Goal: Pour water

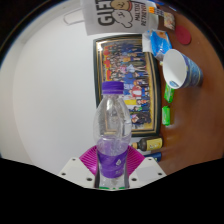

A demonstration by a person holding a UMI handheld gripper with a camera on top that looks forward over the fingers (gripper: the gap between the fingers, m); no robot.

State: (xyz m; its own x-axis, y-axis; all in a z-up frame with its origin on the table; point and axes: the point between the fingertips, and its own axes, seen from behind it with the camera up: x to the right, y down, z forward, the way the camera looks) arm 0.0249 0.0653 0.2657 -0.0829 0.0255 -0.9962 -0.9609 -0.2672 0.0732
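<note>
The white table [40, 100] spreads bare to the left. At the middle, the clear water bottle [112, 135] with a purple cap stands upright, long axis vertical, its lower body between the pink pads of the hand-held gripper [112, 172], whose fingers appear clamped on it. Beyond it lies a picture board [128, 75]. Further right, on the brown part of the table, a blue-and-white cup [180, 68] waits, seemingly tilted, well apart; small coloured bits lie between.
</note>
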